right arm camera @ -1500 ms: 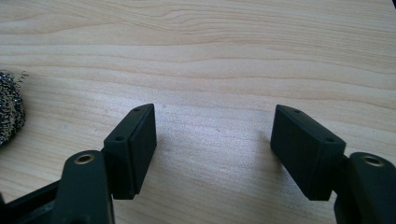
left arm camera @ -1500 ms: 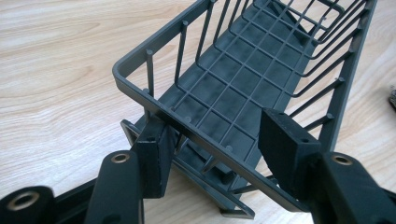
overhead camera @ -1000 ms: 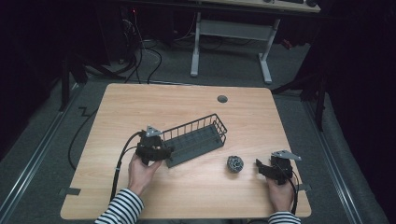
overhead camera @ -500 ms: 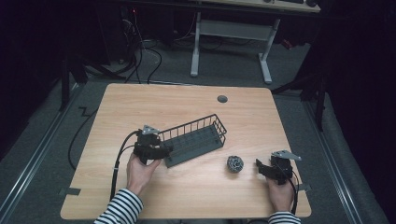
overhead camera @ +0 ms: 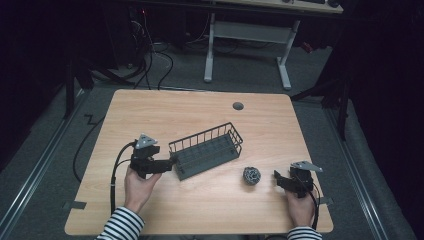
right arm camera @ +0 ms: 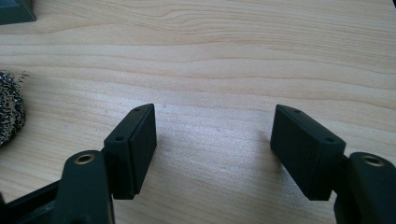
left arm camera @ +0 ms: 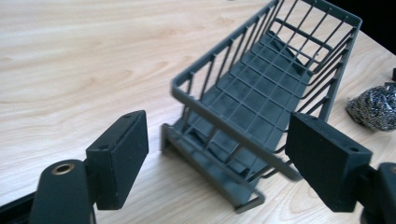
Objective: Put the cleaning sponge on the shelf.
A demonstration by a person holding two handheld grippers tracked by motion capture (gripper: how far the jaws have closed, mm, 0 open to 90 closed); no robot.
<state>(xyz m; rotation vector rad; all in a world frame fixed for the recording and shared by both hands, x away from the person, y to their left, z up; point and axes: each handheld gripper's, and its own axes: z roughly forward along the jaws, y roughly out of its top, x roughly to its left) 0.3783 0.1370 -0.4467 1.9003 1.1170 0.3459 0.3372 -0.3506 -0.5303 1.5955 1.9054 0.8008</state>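
**A:** ok so what's actually on the tabletop (overhead camera: 200, 107)? Going left to right.

**B:** Left claw (overhead camera: 170, 162) first, held in the person's left hand (overhead camera: 139, 186), jaws spread wide with nothing between them. Right in front of it is one dark grey wire basket (overhead camera: 206, 150): long, narrow, open top, barred sides, a grid floor, and a little ledge sticking out at the near short end. In the left gripper view that near end of the basket (left arm camera: 261, 93) sits between the two jaws' line but a bit ahead of them, not touching either pad as far as I can tell.

**A:** Which way does it run?

**B:** From the claw toward about 2 o'clock, slanted across the middle of the tabletop.

**A:** And the rest?

**B:** One steel wool ball (overhead camera: 251, 175), shiny and scrubby, off the basket's far end at roughly 5 o'clock, apart from it. Then the right claw (overhead camera: 276, 176), also spread open and empty, with the ball at its 9 o'clock, near but not touching. So: one basket, one ball, two claws.
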